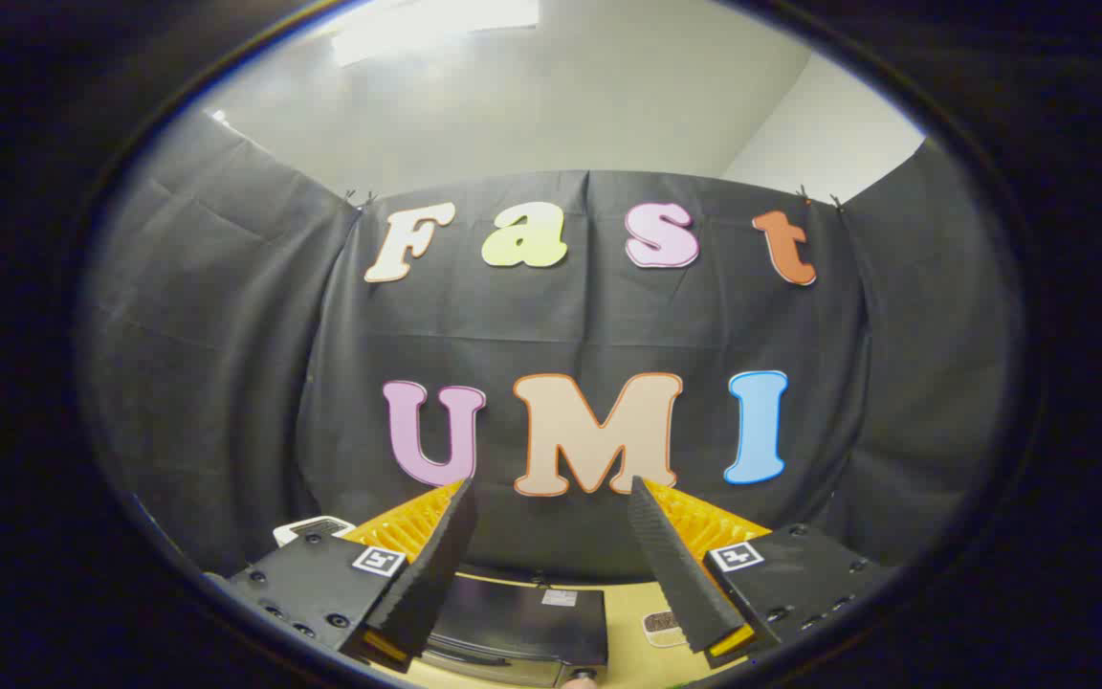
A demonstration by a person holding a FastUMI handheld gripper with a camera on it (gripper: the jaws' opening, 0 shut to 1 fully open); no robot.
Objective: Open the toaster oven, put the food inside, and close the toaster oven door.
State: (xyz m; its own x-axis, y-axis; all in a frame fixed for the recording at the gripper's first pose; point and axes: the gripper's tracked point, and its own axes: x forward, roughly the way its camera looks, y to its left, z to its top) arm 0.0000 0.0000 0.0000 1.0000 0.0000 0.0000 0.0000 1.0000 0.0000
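Gripper (551,498) raised above the tabletop (629,639), its two black fingers (431,574) spread wide apart with nothing between them; the tips reach toward 12 o'clock against the black cloth wall (226,383). The toaster oven (522,627), a dark box with a shiny top, sits low between the finger bases at 6 o'clock. The food (661,627), a small brown piece on a white dish, lies on the table at about 3 o'clock from the oven, touching the right finger's inner edge in this view.

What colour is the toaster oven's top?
Glossy black, seen in the gripper view: toaster oven sits below the open gripper.
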